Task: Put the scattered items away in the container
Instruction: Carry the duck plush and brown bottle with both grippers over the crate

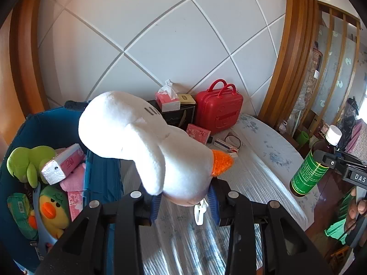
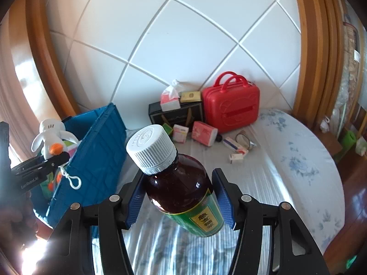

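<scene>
Scattered items mid-carry: left gripper (image 1: 183,202) clamps plush duck (image 1: 146,146), right gripper (image 2: 181,198) clamps brown bottle (image 2: 181,183), both headed for blue bin (image 2: 98,146)

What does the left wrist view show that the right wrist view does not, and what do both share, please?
Only the left wrist view looks into the blue bin: green plush, yellow duck plush, pink packs. Only the right wrist view shows the bottle's white cap close up, held in the right gripper. Both show the white duck plush, brown bottle, red case and tissue box.
</scene>
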`<action>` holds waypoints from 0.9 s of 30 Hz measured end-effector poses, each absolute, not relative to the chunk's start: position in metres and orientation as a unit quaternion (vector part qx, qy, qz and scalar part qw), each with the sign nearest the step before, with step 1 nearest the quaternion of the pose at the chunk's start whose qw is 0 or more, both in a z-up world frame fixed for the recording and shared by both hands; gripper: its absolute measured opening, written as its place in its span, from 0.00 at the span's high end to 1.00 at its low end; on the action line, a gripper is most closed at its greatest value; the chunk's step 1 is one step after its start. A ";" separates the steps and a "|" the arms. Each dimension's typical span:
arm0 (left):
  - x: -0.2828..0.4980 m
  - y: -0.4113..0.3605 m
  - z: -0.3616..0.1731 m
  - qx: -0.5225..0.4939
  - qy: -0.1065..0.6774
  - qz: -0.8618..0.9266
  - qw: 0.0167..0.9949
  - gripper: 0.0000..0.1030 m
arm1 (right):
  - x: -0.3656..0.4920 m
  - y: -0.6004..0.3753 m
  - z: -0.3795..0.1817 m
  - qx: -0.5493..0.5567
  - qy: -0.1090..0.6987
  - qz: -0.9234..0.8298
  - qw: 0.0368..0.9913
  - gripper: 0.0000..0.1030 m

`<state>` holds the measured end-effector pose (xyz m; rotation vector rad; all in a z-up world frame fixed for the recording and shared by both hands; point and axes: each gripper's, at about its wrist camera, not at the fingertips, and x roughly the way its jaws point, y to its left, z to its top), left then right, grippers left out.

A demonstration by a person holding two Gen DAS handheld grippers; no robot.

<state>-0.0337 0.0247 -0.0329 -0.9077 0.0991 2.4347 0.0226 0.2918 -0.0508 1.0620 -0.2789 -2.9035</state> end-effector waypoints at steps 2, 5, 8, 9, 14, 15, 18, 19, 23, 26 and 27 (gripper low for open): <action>-0.038 0.007 -0.031 -0.335 0.030 0.905 0.261 0.67 | 0.017 0.273 -0.046 0.340 -0.082 -0.937 0.030 0.46; -0.045 -0.022 -0.029 -0.332 0.020 0.909 0.252 0.67 | 0.008 0.245 -0.040 0.336 -0.071 -0.938 0.047 0.46; -0.052 -0.052 -0.028 -0.332 0.012 0.911 0.244 0.67 | -0.001 0.216 -0.034 0.332 -0.064 -0.939 0.068 0.46; -0.053 -0.061 -0.029 -0.333 0.010 0.912 0.241 0.67 | -0.004 0.205 -0.032 0.330 -0.059 -0.939 0.075 0.46; -0.062 -0.103 -0.031 -0.334 0.000 0.916 0.223 0.67 | -0.015 0.156 -0.024 0.323 -0.049 -0.939 0.108 0.46; -0.064 -0.112 -0.032 -0.334 -0.001 0.917 0.219 0.67 | -0.017 0.146 -0.024 0.323 -0.049 -0.938 0.115 0.46; -0.069 -0.136 -0.034 -0.335 -0.004 0.919 0.208 0.67 | -0.021 0.119 -0.022 0.321 -0.044 -0.936 0.134 0.46; -0.070 -0.144 -0.035 -0.335 -0.006 0.920 0.203 0.67 | -0.022 0.110 -0.022 0.321 -0.045 -0.936 0.141 0.46; -0.075 -0.178 -0.038 -0.336 -0.012 0.923 0.188 0.67 | -0.030 0.076 -0.021 0.319 -0.039 -0.932 0.165 0.46; -0.078 -0.201 -0.040 -0.337 -0.016 0.924 0.178 0.67 | -0.037 0.048 -0.021 0.321 -0.031 -0.929 0.183 0.46; -0.079 -0.208 -0.041 -0.337 -0.017 0.925 0.174 0.67 | -0.040 0.039 -0.023 0.322 -0.030 -0.927 0.189 0.46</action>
